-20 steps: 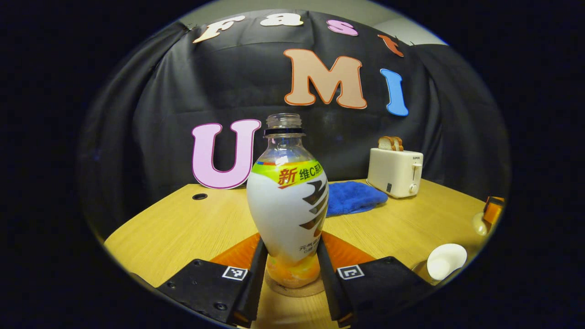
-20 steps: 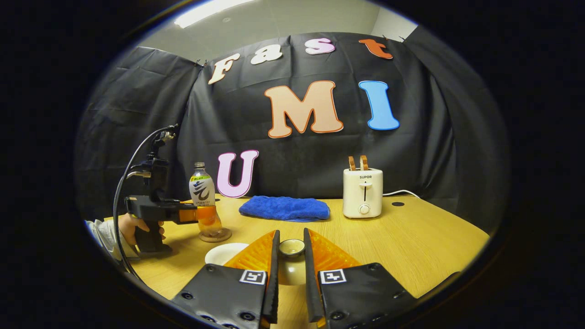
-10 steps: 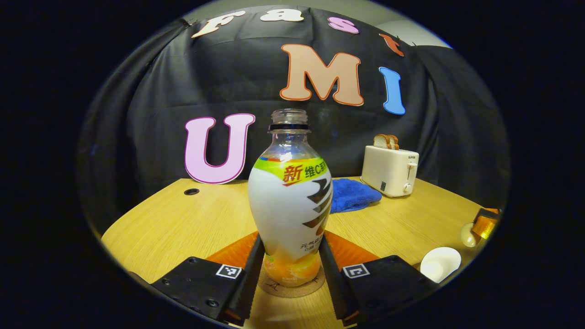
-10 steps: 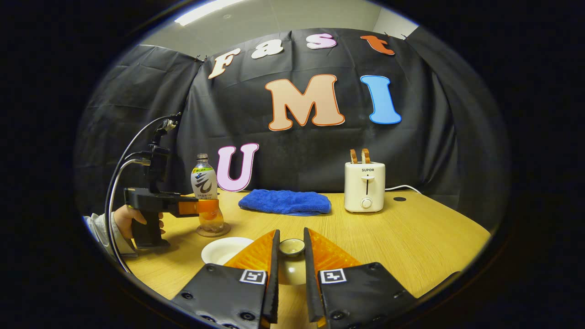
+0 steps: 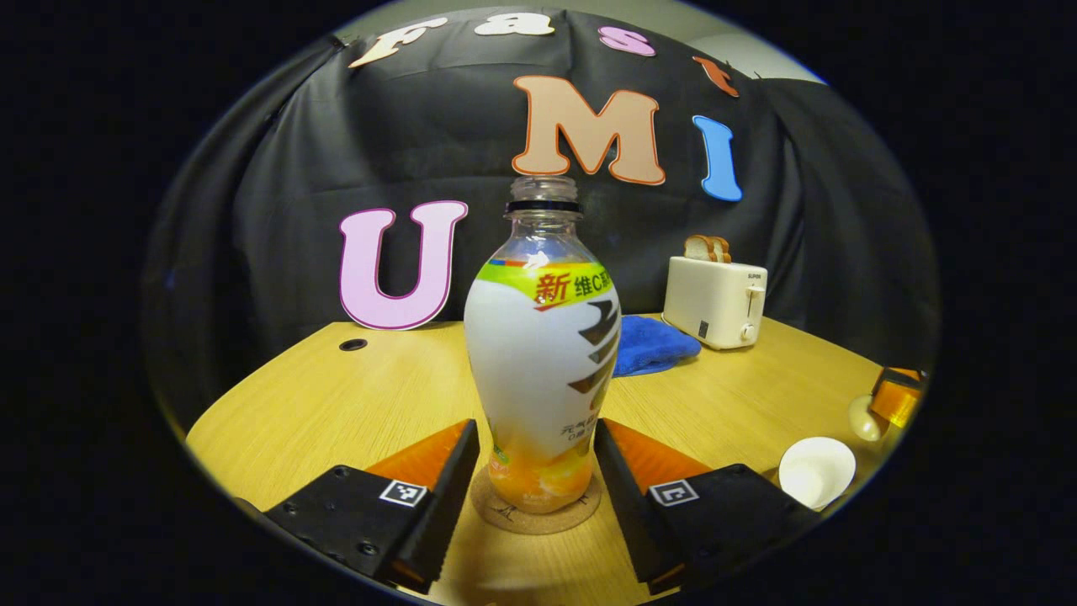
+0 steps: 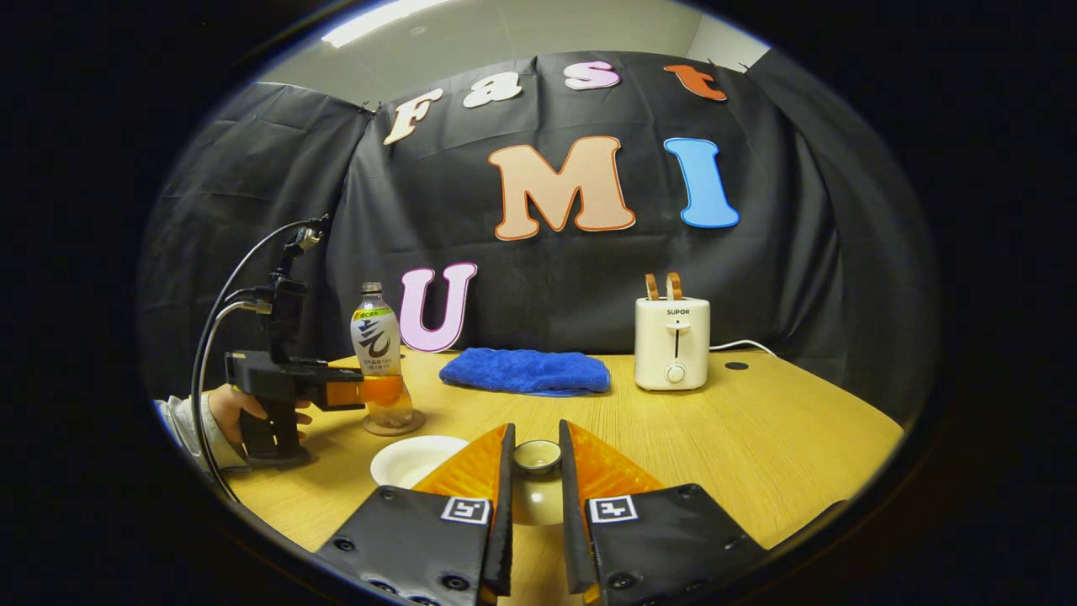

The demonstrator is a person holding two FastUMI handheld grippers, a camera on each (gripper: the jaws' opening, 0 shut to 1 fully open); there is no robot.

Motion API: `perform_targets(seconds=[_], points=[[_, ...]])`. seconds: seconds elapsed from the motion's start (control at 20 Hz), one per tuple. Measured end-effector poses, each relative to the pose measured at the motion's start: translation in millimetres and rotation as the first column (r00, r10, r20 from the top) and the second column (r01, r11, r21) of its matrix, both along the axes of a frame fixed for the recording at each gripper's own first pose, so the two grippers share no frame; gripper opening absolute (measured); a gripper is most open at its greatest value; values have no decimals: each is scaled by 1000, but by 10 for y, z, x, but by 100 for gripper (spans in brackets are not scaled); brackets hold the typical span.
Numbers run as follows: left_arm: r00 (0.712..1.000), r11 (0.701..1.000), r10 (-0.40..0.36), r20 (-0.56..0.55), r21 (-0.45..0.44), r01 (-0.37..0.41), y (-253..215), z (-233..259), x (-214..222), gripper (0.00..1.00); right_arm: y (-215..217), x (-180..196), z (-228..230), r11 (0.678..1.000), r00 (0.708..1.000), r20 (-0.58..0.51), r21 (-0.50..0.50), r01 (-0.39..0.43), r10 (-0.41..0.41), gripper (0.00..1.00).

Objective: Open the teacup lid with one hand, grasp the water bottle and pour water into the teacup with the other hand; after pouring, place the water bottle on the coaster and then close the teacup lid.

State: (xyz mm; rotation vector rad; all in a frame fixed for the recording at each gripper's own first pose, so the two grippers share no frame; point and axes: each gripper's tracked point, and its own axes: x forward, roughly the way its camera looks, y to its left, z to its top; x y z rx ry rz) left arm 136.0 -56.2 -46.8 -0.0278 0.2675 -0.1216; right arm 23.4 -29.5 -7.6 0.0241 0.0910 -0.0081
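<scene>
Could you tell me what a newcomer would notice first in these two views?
The water bottle stands uncapped on its coaster in the near middle of the left gripper view, with the left gripper open to either side of it. In the right gripper view, the right gripper pinches the teacup lid, with a cream toaster behind.

Bright overhead light, sharp focus, fisheye-bent edges.

Printed on the toaster (image 6: 671, 342) front, near the desk's (image 6: 757, 438) far edge: "SUPOR". Chinese print on the water bottle (image 5: 543, 362) label.
</scene>
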Motion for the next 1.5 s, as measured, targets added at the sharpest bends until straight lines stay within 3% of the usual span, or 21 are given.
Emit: perform_targets(seconds=[0.1,0.65,0.95,1.5], points=[[1000,1000,-1,10,19,1,23,4,-82,86,46,-1,-12,1000,1000,-2,0,-7,7,28],[992,997,-3,125,77,-7,-6,351,-607,86,585,67,48,995,995,3,5,-100,100,29],[988,998,8,156,60,-18,33,415,-841,85,834,181,19,991,991,-3,-11,-131,131,28],[986,998,38,165,35,-44,144,359,-1055,86,922,324,-197,992,991,-45,-18,-128,127,28]])
